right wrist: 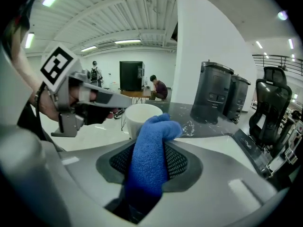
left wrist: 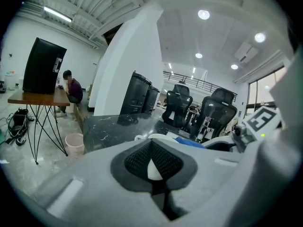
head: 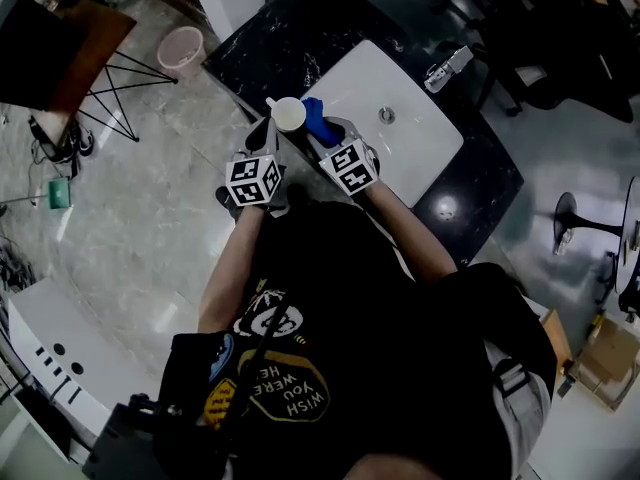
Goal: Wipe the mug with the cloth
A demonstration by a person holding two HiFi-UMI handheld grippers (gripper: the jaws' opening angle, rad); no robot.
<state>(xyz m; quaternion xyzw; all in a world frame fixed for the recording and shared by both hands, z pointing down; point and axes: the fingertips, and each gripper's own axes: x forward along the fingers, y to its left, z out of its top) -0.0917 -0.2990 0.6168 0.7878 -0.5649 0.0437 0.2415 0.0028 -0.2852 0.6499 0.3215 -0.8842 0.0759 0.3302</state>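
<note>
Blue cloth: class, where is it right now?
In the right gripper view, the blue cloth is clamped in the jaws of the right gripper, its tip close by the white mug just ahead.

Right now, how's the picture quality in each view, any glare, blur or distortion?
Head view: dim, with a glare spot on the black counter. Left gripper view: strong fisheye bending, dark corners. Right gripper view: same bending, yet the cloth shows its weave crisply.

We are in an open office — swivel chairs (left wrist: 220, 110), a desk (left wrist: 33, 98) on wire legs, strip lights (left wrist: 57, 14) overhead — beside a dark counter (head: 260, 48) with a white basin (head: 430, 148).
</note>
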